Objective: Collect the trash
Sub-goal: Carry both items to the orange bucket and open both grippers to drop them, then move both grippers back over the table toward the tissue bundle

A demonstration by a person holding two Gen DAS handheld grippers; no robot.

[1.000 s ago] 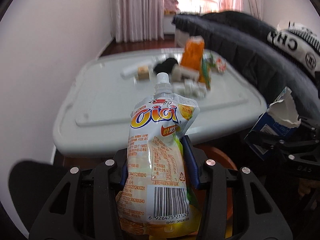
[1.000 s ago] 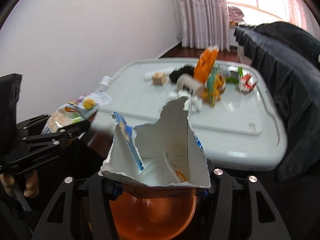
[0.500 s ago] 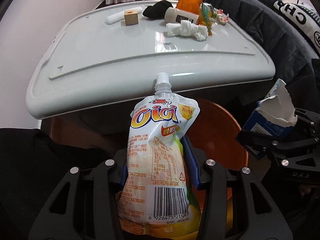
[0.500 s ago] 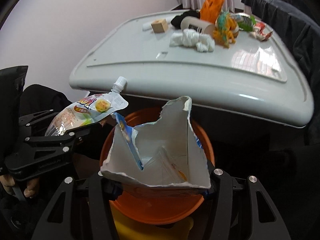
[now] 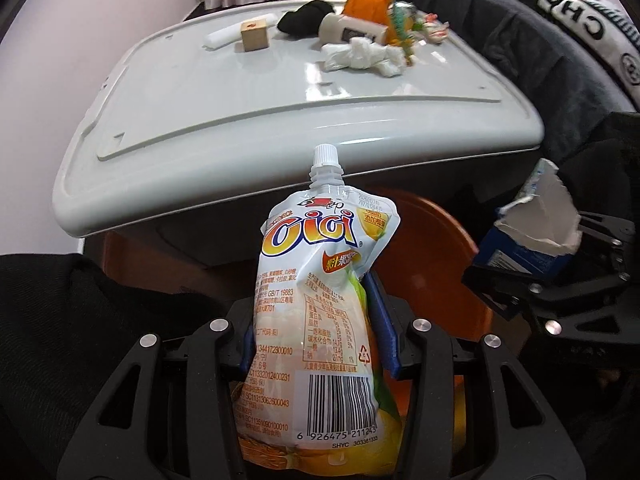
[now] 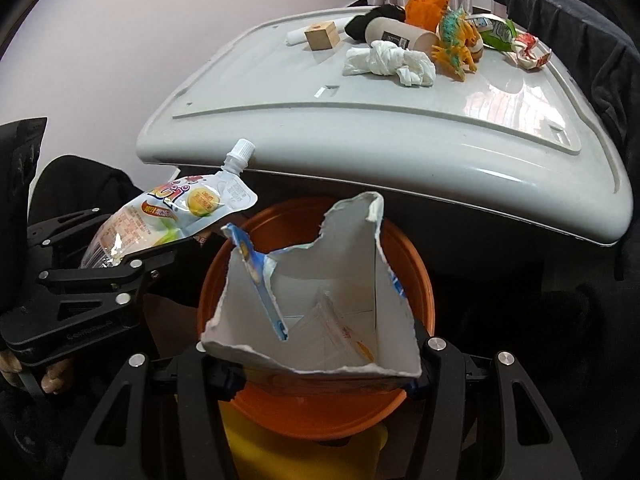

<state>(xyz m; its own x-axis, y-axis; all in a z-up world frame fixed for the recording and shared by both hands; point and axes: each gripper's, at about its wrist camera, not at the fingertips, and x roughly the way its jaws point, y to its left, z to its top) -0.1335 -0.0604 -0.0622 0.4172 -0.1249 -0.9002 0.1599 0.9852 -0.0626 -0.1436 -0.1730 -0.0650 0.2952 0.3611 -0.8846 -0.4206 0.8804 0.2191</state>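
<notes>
Orange bin point(image 6: 416, 264) sits below both my loads; my right gripper point(image 6: 316, 376) is clamped on the torn carton point(image 6: 320, 308), right over the bin's mouth; my left gripper point(image 5: 316, 340) pinches the juice pouch point(image 5: 320, 304), which looks nearer the rim. I'd shift the pouch inward, then part each pair of jaws fully, so nothing catches the table point(image 6: 400, 128) edge.

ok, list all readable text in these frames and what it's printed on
"CiCi": brand on the drink pouch clamped in the left hand-held gripper.
"6 926475 211243": under the pouch's barcode.
"SHYC 30336133": below that number.
"GB/T 19883": in the pouch's side print.
"CH": white letters on the black cushion, cut off.
Pouch nutrition table, Chinese print, cup label, torn carton print: too small or blurred.
</notes>
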